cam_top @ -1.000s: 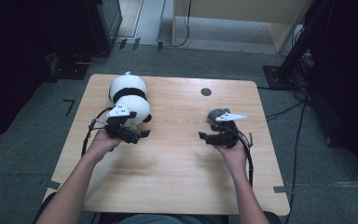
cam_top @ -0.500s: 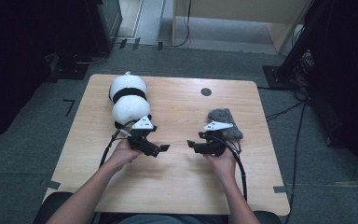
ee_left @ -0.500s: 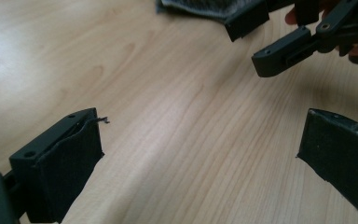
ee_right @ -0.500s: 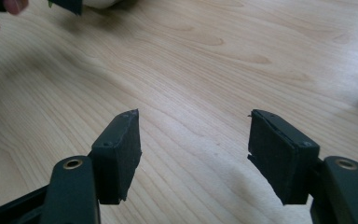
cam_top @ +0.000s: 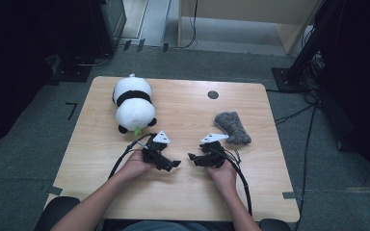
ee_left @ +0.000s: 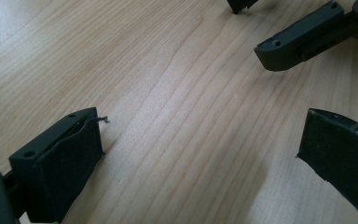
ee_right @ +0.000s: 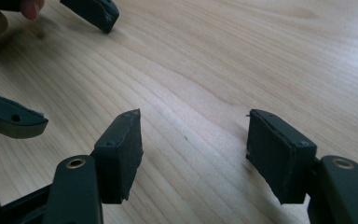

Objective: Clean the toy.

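Resting both tools low on the near middle of the table (cam_top: 101,159), nothing in either. The things nearest them: the panda plush (cam_top: 134,103) lies on the far left, just beyond my left gripper (cam_top: 171,165); the grey furry piece (cam_top: 232,127) lies right of centre, just beyond my right gripper (cam_top: 192,158). Neither is touched.

Left gripper (ee_left: 200,144): jaws wide apart over bare wood. Right gripper (ee_right: 193,154): jaws apart, just been closing a little, only wood grain between them. The two tips face each other, near but apart.

Judgement: an idle point between handling steps. A next move would call for lifting one tool, carrying it far-side over its object, and descending with the jaws straddling it.
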Available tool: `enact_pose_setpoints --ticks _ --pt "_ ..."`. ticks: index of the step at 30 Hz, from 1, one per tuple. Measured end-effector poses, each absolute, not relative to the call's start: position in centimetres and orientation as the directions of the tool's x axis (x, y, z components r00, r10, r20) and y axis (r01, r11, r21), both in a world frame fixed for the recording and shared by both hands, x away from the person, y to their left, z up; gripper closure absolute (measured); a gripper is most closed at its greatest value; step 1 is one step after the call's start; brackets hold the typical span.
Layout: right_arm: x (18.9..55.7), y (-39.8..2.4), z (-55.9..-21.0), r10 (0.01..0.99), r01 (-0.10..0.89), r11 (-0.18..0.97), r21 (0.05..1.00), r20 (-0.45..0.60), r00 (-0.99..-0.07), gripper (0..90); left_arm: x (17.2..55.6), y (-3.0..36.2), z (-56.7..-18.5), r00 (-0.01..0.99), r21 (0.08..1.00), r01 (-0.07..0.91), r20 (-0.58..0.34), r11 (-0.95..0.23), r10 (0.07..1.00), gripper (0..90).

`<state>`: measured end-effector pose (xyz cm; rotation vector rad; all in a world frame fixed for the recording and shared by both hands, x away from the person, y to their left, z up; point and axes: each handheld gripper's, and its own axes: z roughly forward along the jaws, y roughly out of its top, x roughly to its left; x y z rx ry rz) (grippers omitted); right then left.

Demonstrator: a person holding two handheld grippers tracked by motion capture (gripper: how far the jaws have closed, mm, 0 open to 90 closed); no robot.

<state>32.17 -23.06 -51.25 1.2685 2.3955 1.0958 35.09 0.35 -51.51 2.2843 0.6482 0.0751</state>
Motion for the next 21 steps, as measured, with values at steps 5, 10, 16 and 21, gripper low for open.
enact_pose_setpoints --ticks 5,10,16,21 --pt "31.75 -23.14 -51.72 0.794 0.582 0.351 0.733 0.097 -0.6 36.1 35.18 0.48 -51.66 0.873 0.688 0.413 -0.111 -0.597 0.476 0.0" --pt "31.37 -22.81 -52.22 0.794 0.533 0.377 0.758 0.032 -0.607 33.1 34.95 0.51 -51.86 0.85 0.689 0.41 -0.052 -0.598 0.524 0.0" --pt "31.4 -22.74 -52.23 0.792 0.531 0.382 0.757 0.028 -0.61 31.6 34.62 0.36 -51.96 0.818 0.674 0.418 0.013 -0.61 0.575 0.0" --pt "31.41 -22.62 -52.27 0.778 0.526 0.4 0.75 0.025 -0.628 24.4 34.56 0.35 -51.97 0.814 0.675 0.421 0.013 -0.606 0.58 0.0"
